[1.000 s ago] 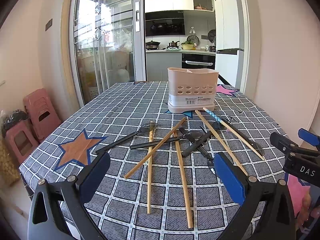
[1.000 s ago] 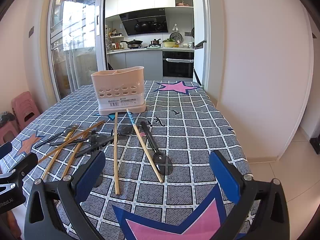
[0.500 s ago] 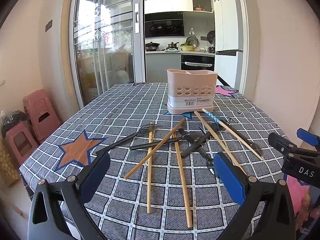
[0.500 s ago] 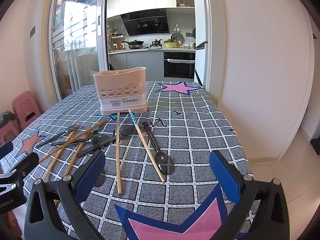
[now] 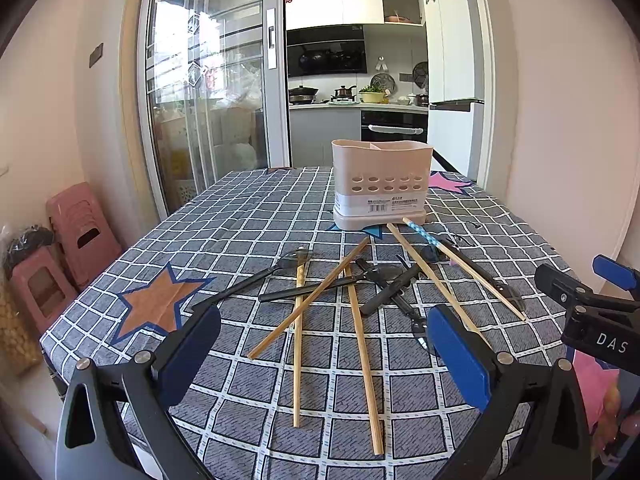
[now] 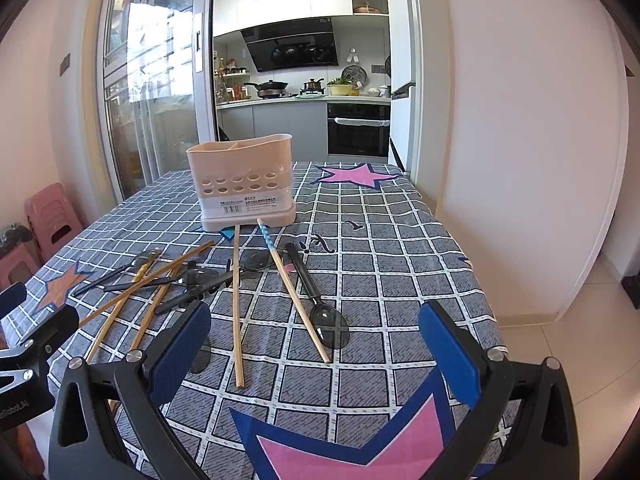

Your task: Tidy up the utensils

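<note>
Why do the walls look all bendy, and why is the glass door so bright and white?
Left wrist view: the fisheye lens curves the walls and darkens the corners; sun through the glass door washes it out, while the chopsticks stay sharp. Right wrist view: same bending, the doorway leans, daylight glares on the glass door, and the black spoon looks crisp.

a home dining spot: kitchen stove (image 5: 304,94) and oven (image 6: 358,128) beyond the sliding door (image 5: 208,80).

Crossed chopsticks (image 5: 362,344) and black spoons (image 6: 326,322) clutter the approach to the holder (image 5: 382,184).
</note>
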Demonstrator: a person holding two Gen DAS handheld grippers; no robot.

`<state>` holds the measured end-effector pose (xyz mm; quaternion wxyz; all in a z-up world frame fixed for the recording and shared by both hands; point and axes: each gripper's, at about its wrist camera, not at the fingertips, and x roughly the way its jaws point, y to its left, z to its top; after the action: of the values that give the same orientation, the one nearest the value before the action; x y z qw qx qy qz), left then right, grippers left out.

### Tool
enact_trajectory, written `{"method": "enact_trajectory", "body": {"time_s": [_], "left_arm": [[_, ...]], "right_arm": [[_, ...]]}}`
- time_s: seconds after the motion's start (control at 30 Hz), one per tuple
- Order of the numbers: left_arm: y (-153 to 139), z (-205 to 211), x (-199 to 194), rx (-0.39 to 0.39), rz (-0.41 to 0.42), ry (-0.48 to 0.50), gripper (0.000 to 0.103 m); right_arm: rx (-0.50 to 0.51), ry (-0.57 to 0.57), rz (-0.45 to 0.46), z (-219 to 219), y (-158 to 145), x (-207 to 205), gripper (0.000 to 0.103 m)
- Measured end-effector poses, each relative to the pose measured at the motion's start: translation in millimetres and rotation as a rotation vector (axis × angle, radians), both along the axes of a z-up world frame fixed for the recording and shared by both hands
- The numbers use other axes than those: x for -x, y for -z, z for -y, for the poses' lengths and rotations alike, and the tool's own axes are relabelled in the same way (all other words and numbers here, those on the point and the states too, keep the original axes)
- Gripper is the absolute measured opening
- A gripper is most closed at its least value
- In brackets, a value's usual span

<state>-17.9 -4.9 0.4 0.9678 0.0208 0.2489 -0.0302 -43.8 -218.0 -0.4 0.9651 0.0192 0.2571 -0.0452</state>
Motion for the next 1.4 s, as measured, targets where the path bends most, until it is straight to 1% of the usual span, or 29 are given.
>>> {"method": "enact_trajectory", "body": {"time_s": [1.4], "left_arm": [[-2.3,2.9,0.1,-0.006,0.003,0.009,0.103]], "right_arm": [[-0.002,-0.002,-0.004,-0.1,-0.4,0.1,0.103]]}}
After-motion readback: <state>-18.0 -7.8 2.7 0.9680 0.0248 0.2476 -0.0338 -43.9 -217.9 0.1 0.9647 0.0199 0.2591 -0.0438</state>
